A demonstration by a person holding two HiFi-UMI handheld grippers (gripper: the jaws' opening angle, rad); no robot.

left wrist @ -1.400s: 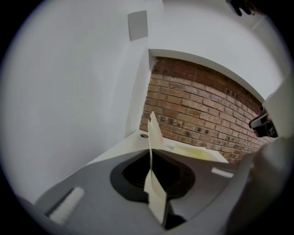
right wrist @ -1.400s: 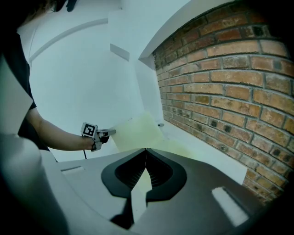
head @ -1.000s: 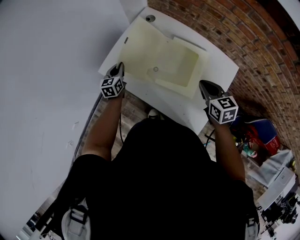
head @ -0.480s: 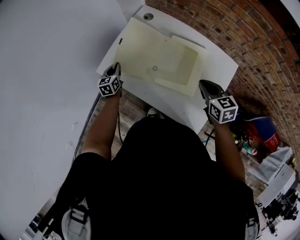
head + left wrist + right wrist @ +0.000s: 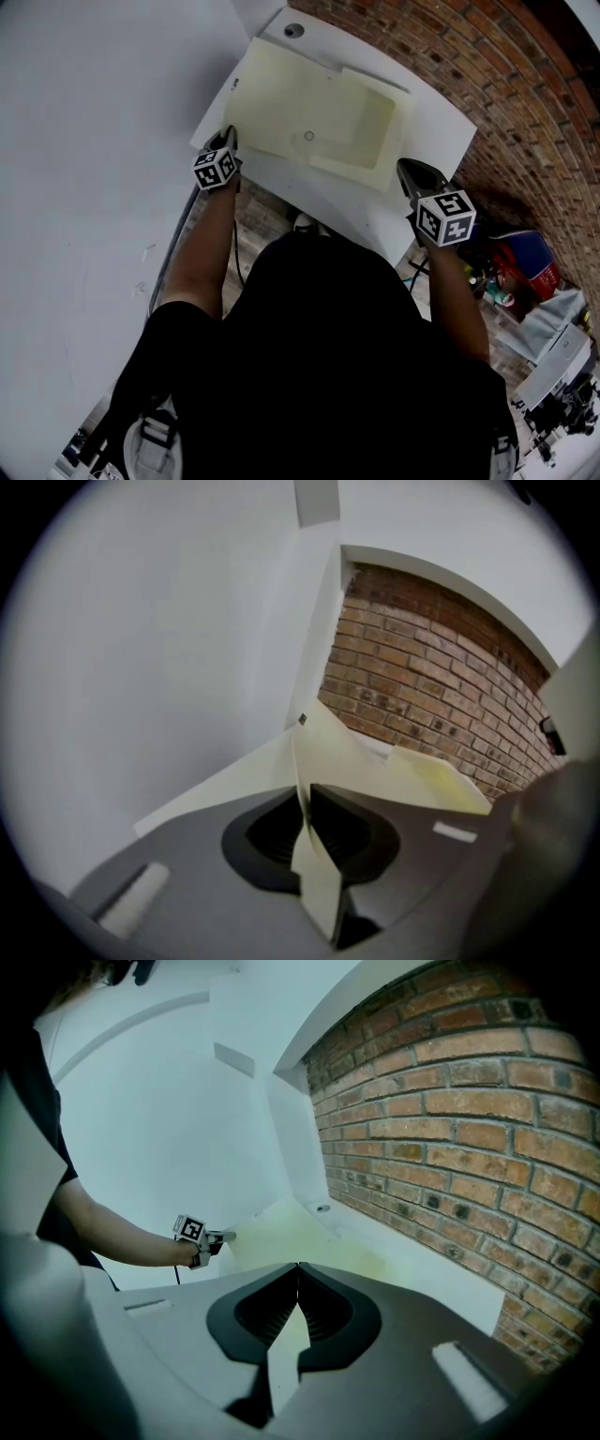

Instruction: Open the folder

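Brick wall (image 5: 487,56) flanking table (image 5: 441,131), folder (image 5: 291,98), floor clutter (image 5: 525,267)

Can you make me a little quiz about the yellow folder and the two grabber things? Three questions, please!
1. Pick one: what is the left gripper pinching?
A. the cover of the yellow folder
B. a pen
C. nothing at all

2. True or false: the right gripper is gripping the folder too.

3. Fill in the gap: the wall beside the white table is made of ____.

Key
1. A
2. False. Its jaws are shut together with nothing between them.
3. brick
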